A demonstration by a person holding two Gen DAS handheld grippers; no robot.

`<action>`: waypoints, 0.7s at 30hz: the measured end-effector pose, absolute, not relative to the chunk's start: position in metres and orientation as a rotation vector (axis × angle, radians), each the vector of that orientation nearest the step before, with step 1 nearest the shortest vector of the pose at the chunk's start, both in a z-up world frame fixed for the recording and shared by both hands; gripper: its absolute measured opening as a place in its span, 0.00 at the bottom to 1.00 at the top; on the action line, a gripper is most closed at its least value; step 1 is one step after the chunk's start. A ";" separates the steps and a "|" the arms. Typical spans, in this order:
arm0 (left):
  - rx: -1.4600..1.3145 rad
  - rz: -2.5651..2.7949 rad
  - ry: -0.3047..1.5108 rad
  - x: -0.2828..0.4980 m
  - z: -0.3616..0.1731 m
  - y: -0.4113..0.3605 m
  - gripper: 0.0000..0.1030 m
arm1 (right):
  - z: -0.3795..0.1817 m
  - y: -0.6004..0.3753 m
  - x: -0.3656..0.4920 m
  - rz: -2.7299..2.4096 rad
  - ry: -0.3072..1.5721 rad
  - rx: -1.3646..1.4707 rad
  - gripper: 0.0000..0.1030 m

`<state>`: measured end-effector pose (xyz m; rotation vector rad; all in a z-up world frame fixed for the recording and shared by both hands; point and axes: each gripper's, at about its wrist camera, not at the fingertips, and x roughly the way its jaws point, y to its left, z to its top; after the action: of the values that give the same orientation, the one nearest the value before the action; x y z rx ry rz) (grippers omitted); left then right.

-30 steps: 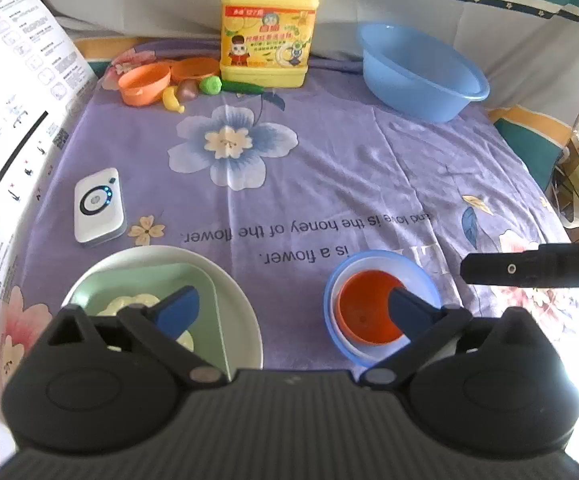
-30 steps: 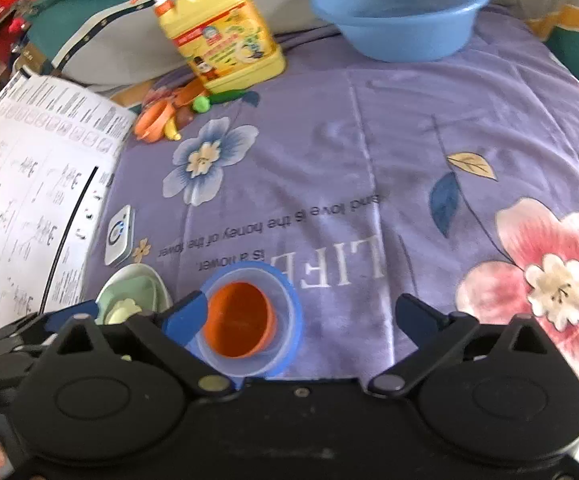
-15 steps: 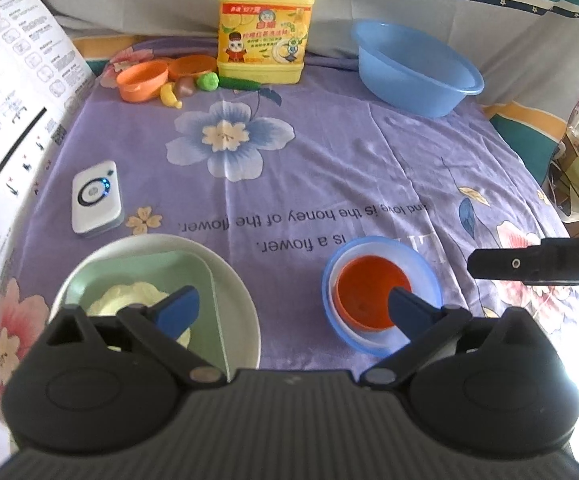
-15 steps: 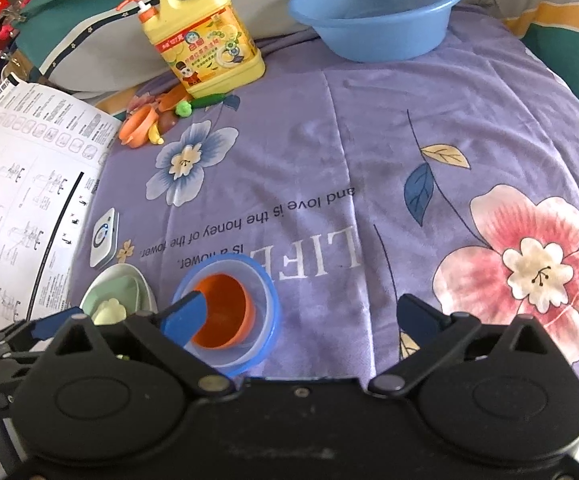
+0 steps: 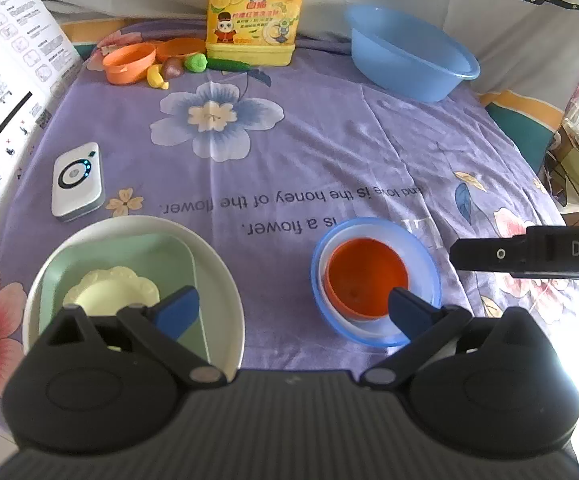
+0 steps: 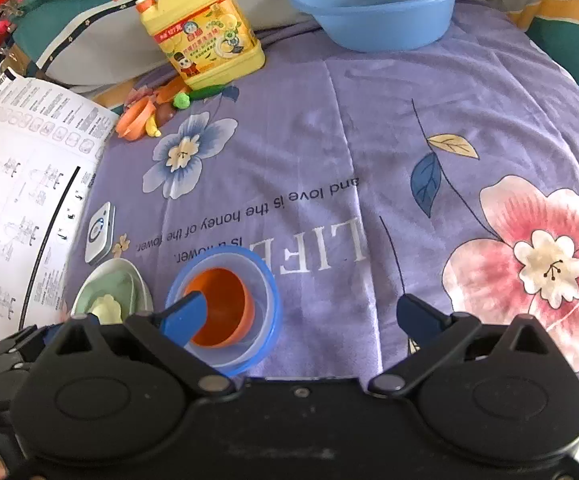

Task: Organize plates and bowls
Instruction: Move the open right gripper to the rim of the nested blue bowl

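Well, cloth: a purple sheet point(image 5: 329, 152) printed with flowers, leaves and upside-down lettering covers the whole surface, lightly creased.
Room: a grey and teal striped cover lies behind it at 12 o'clock; cluttered, overexposed things sit off the edge at 3 o'clock.
Paper: a large printed instruction sheet point(image 6: 21, 184) stands along the 9 o'clock side.
Far edge: a yellow detergent jug point(image 5: 255, 12) with a cartoon label stands at 12 o'clock; toy fruit point(image 5: 177, 66) and two orange cups point(image 5: 129, 62) lie just beside it toward 11, and a blue basin point(image 5: 409, 58) sits toward 1.
Device: a small white gadget point(image 5: 77, 182) with a ring light lies at 9 o'clock.
Plates: a white round plate point(image 5: 217, 276) at 7 o'clock in the left view holds a pale green square dish point(image 5: 129, 252), with a cream scalloped dish point(image 5: 109, 288) on top.
Bowls: an orange bowl point(image 5: 363, 276) sits nested in a white one, inside a blue-rimmed bowl point(image 5: 429, 264), at 5 o'clock, near the plates but apart.
Left gripper point(image 5: 293, 308): fingers spread wide, holding nothing, above the gap between the two stacks.
Right gripper point(image 6: 303, 316): fingers wide apart and empty, its left tip over the orange bowl; I cannot tell whether it touches.
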<state>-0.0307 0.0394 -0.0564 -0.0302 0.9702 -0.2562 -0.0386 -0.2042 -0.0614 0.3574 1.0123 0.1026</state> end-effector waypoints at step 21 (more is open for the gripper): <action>-0.043 -0.304 0.998 -0.014 -0.071 0.031 1.00 | -0.074 -0.197 -0.020 0.126 1.041 0.385 1.00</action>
<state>-0.0138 0.0312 -0.0712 -0.0425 0.9982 -0.3042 -0.0200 -0.1967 -0.0743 0.3848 1.0411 0.1260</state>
